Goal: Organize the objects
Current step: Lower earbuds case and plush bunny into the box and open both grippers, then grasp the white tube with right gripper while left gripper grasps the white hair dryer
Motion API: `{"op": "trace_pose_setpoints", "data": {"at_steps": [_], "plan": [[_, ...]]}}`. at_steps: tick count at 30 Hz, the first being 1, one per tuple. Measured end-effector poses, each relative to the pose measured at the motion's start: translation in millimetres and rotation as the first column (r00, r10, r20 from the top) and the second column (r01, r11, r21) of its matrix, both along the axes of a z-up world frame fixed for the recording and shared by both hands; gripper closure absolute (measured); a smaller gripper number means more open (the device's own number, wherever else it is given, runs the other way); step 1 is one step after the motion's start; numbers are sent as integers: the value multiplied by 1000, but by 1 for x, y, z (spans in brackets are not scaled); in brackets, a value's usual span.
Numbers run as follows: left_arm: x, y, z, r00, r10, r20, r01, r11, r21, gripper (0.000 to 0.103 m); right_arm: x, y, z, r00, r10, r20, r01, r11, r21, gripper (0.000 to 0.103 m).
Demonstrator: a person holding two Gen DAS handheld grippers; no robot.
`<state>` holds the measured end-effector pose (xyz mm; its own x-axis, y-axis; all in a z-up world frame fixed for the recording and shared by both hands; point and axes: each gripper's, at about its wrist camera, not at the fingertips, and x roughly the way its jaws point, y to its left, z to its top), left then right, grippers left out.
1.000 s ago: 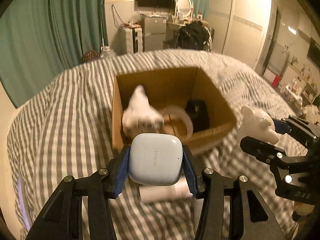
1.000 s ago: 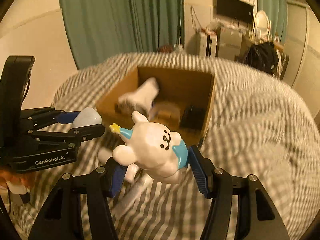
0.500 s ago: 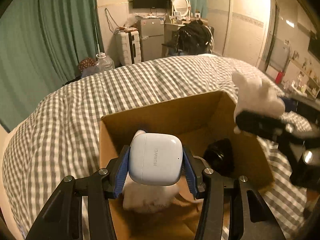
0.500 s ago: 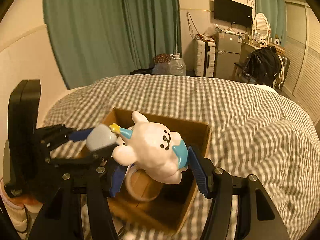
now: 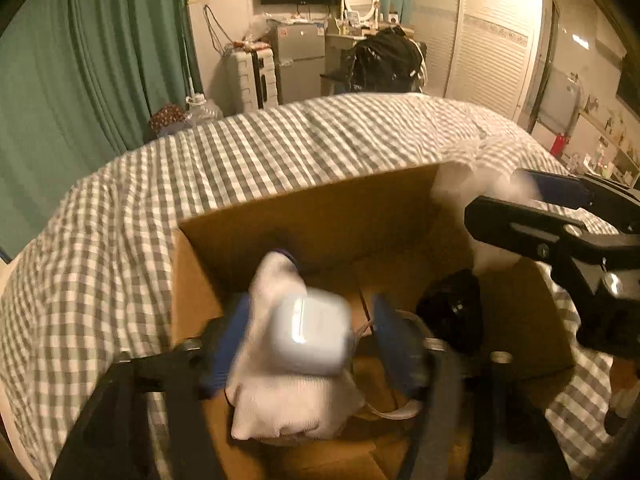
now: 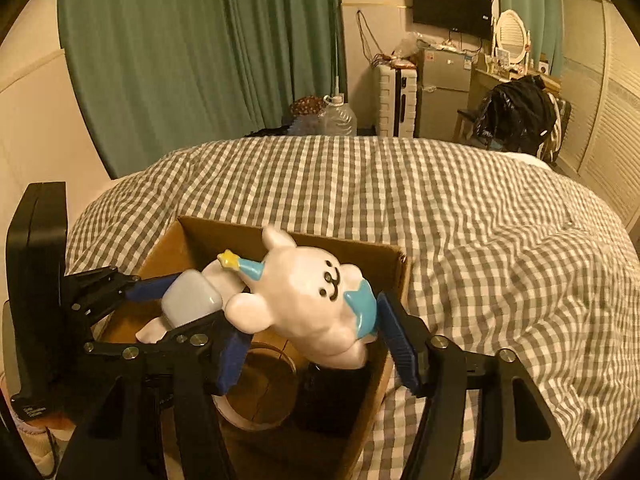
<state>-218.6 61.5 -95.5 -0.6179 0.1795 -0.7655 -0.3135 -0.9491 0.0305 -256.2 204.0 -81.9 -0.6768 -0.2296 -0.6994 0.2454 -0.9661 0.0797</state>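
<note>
A brown cardboard box (image 5: pixel 320 216) (image 6: pixel 396 264) sits on the checked bed. My left gripper (image 5: pixel 308 336) is open over the box; the white earbud case (image 5: pixel 310 336) is loose and blurred between its spread fingers, above a white sock (image 5: pixel 280 404). The case also shows in the right wrist view (image 6: pixel 192 300). My right gripper (image 6: pixel 316 344) is open over the box; the white bunny figurine (image 6: pixel 308 300) tilts free between its fingers. In the left wrist view the bunny (image 5: pixel 480 192) is a white blur at the box's right wall.
In the box lie a tape roll (image 6: pixel 260 388) and a black object (image 5: pixel 452 308). The grey checked bedspread (image 6: pixel 480 220) surrounds the box. Green curtains, a suitcase, a small fridge and a chair with a black bag stand beyond the bed.
Both grippers have opened over the box. The earbud case and the bunny figurine have come loose from their fingers and are dropping.
</note>
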Motion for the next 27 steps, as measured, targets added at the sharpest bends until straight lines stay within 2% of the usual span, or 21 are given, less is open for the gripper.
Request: {"op": "trace_pose_setpoints", "data": {"at_steps": [1, 3, 6, 8, 13, 17, 22, 27], "plan": [[6, -1, 9, 1000, 5, -23, -5, 1000, 0, 19, 3, 0, 4, 1000, -7, -12, 7, 1000, 0, 28], [20, -2, 24, 999, 10, -48, -10, 1000, 2, 18, 12, 2, 16, 999, -20, -42, 20, 1000, -2, 22], [36, -6, 48, 997, 26, -75, -26, 1000, -3, 14, 27, 2, 38, 996, -40, -76, 39, 999, -14, 18], [47, -10, 63, 995, 33, -99, -34, 999, -9, 9, 42, 1, 53, 993, -48, -104, 48, 999, -11, 17], [78, -18, 97, 986, 43, -159, -47, 999, -21, 6, 84, -3, 98, 982, -52, -182, 56, 998, 18, 16], [98, -27, 117, 980, 53, -193, -57, 998, -18, 5, 114, -11, 121, 974, -36, -223, 46, 998, 39, 16], [117, -41, 128, 974, 71, -215, -75, 997, -7, 3, 144, -26, 138, 965, -22, -261, 45, 996, 82, 16], [136, -53, 120, 972, 101, -214, -105, 994, -5, 2, 167, -34, 140, 963, -16, -267, 38, 996, 76, 16]]}}
